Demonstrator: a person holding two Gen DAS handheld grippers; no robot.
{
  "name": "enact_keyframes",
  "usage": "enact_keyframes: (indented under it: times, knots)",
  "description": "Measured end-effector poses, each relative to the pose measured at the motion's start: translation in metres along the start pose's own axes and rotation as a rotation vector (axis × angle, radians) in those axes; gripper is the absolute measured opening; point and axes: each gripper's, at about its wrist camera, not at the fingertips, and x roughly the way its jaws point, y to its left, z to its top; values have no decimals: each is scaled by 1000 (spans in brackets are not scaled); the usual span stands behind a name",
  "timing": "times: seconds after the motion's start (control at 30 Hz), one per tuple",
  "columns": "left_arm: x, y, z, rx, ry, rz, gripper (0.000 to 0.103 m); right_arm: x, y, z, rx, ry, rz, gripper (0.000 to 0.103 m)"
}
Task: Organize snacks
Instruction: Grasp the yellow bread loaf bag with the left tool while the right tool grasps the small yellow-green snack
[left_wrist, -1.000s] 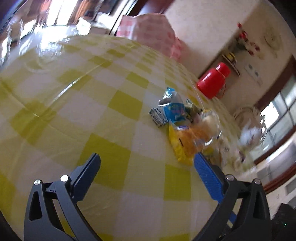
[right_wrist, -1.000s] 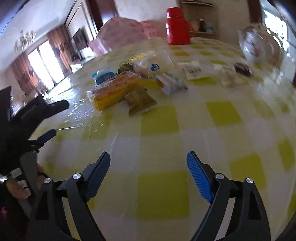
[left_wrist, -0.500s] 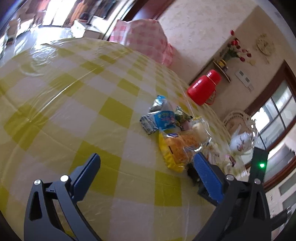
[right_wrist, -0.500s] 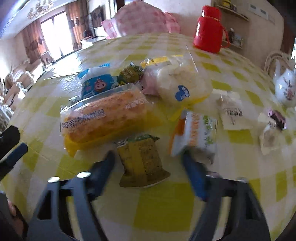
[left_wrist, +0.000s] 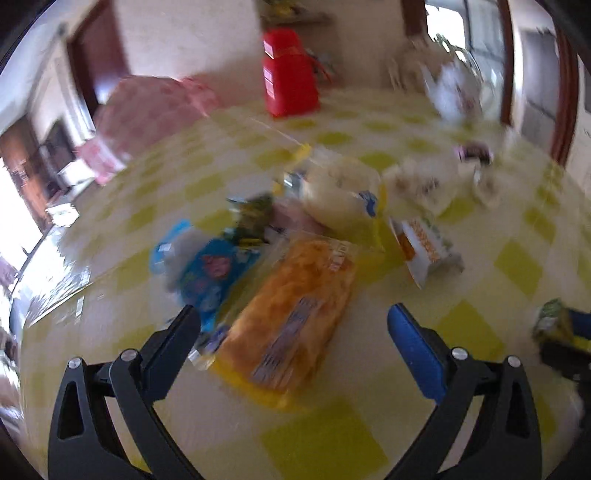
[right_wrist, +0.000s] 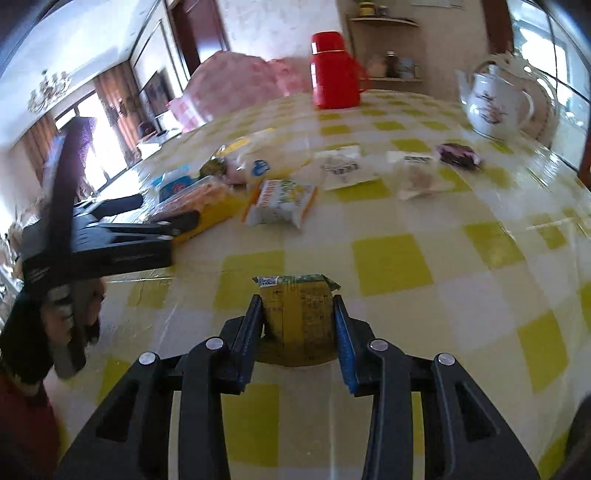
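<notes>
Several snack packets lie in a pile on the yellow-checked table (right_wrist: 391, 266). My right gripper (right_wrist: 297, 301) has a green-yellow packet (right_wrist: 299, 314) between its jaws; they are still closing and the pads press its sides. It is held apart from the pile, nearer the front. The packet (left_wrist: 550, 314) also shows at the right edge of the blurred left wrist view. My left gripper (left_wrist: 293, 313) is open, hovering over a long orange snack pack (left_wrist: 295, 302) with nothing gripped. A blue packet (left_wrist: 210, 273) and a white bun bag (left_wrist: 343, 192) lie beside it.
An orange-and-white packet (right_wrist: 280, 201) lies just right of the pile. Small white sachets (right_wrist: 343, 168) and a dark wrapper (right_wrist: 458, 155) lie further right. A red flask (right_wrist: 332, 70) and a white teapot (right_wrist: 495, 99) stand at the back. A hand (right_wrist: 74, 314) holds the left gripper.
The right gripper reached the green packet, closed on it and pulled it back from the pile. The left gripper rolled and swung over the orange pack, staying open.
</notes>
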Motion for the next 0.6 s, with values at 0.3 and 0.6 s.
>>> enact_keyframes:
  times: [0.3, 0.6]
  knots:
    - [1, -16, -8, 28, 59, -141, 61, 3, 6, 1, -38, 26, -13, 37]
    - [17, -24, 2, -41, 54, -133, 61, 6, 1, 0, -19, 42, -5, 34]
